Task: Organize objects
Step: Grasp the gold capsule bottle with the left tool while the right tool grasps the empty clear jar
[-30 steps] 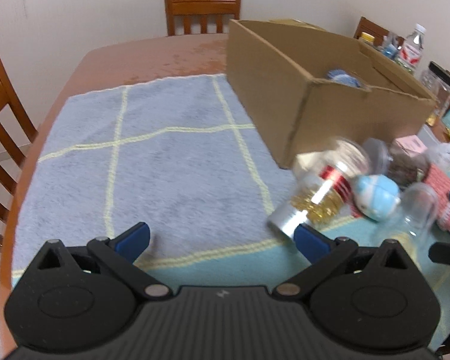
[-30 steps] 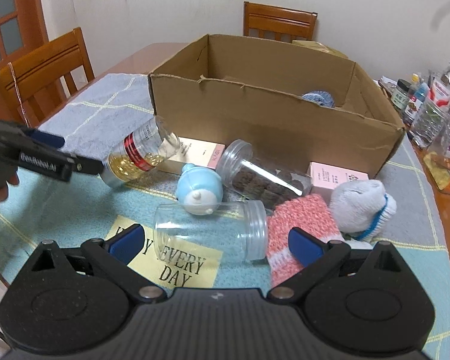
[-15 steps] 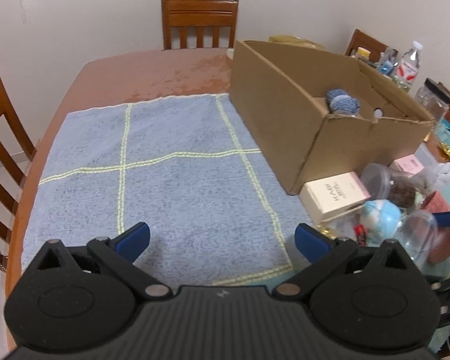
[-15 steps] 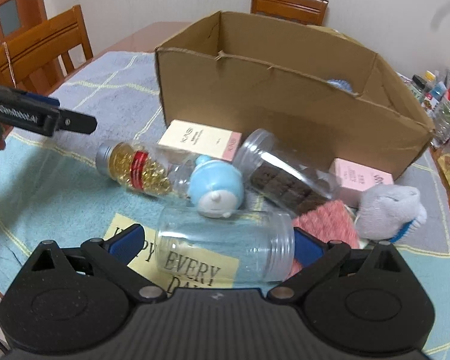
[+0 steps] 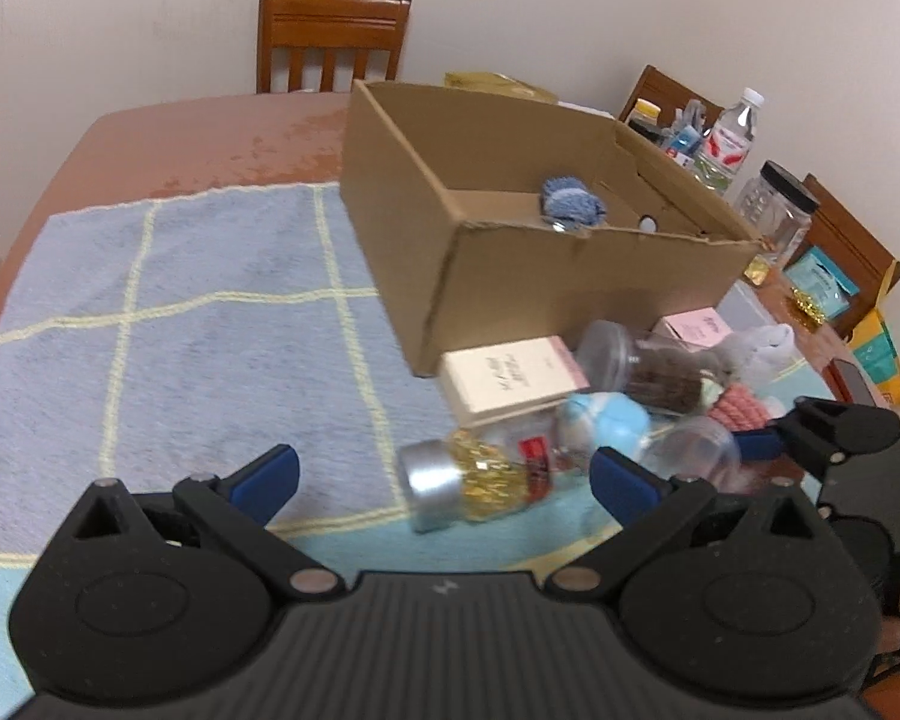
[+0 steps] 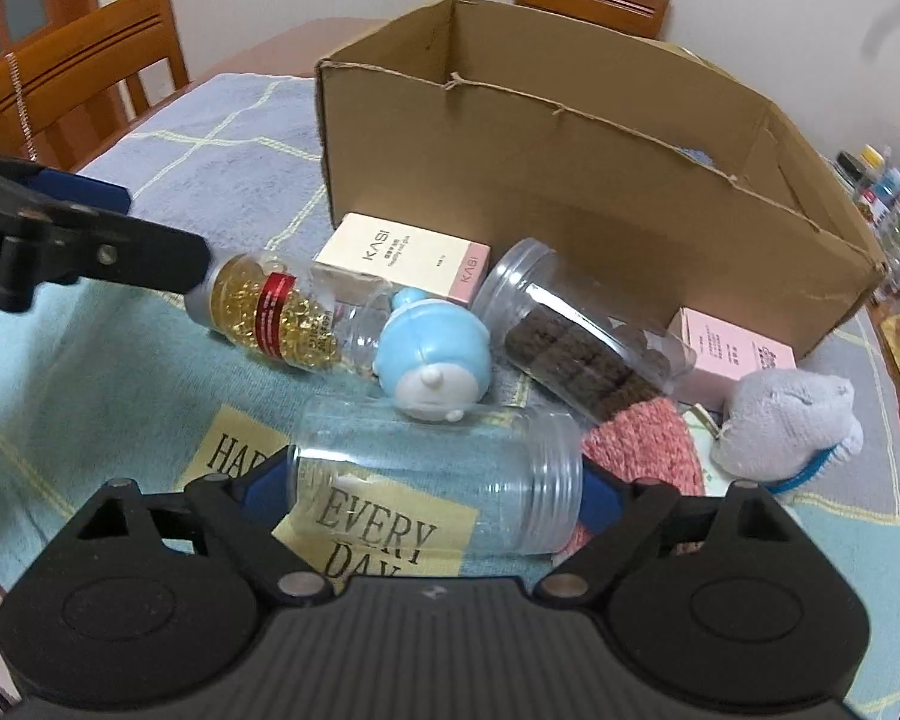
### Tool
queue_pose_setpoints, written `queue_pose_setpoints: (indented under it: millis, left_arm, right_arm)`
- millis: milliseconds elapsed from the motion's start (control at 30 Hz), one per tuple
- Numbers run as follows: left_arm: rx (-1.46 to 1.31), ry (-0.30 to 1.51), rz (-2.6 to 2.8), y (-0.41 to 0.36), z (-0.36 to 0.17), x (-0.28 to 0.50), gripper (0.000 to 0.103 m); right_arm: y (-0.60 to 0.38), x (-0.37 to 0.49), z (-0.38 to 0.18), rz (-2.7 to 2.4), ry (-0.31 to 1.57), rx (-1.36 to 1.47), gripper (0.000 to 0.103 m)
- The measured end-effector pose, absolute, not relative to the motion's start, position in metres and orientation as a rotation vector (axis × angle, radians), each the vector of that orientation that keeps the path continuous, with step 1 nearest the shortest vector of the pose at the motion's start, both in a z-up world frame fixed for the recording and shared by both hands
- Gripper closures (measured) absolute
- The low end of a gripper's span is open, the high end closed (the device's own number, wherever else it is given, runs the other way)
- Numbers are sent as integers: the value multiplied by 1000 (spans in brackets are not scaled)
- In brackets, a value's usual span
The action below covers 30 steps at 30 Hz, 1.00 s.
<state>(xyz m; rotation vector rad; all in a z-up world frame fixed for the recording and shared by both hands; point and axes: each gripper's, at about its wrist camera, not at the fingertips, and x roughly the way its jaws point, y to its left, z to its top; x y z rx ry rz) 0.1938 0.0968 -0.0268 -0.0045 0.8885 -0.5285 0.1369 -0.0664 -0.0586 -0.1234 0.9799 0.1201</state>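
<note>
Desk [image 5: 168,138] w/ blue towel, cardboard box [image 6: 570,180] at the back. Clear empty jar [image 6: 438,474] lies on its side in front of the box; R tongs [image 6: 432,489] just closed in, pads on both jar ends. L tongs [image 5: 444,477] wide, nothing held, above capsule bottle [image 5: 480,480].

"KASI" on cream box [image 6: 403,255]; "EVERY DAY" on yellow card [image 6: 384,531]
</note>
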Motion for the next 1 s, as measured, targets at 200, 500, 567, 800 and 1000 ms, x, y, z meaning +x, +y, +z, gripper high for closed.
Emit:
queue_pose_setpoints:
  millis: [200,500,567,800,1000]
  left_arm:
    - [-10,921,-454,68,-35,188,1]
    - [6,949,-351,38,-48,190,1]
    - [6,948,-333,33,-51,193,1]
    - [37,944,-277,32,-60,198,1]
    - [78,945,-274,50,-62,194,1]
  right_arm:
    - [-78,133,-60,198,980,-104,9]
    - [-85,132,-62,268,969,-103,9]
    - [-86,131,-62,278,967,-106,9]
    - [-88,129,-61,292,961,-106,9]
    - [-89,128,-59,289,960,-90,8]
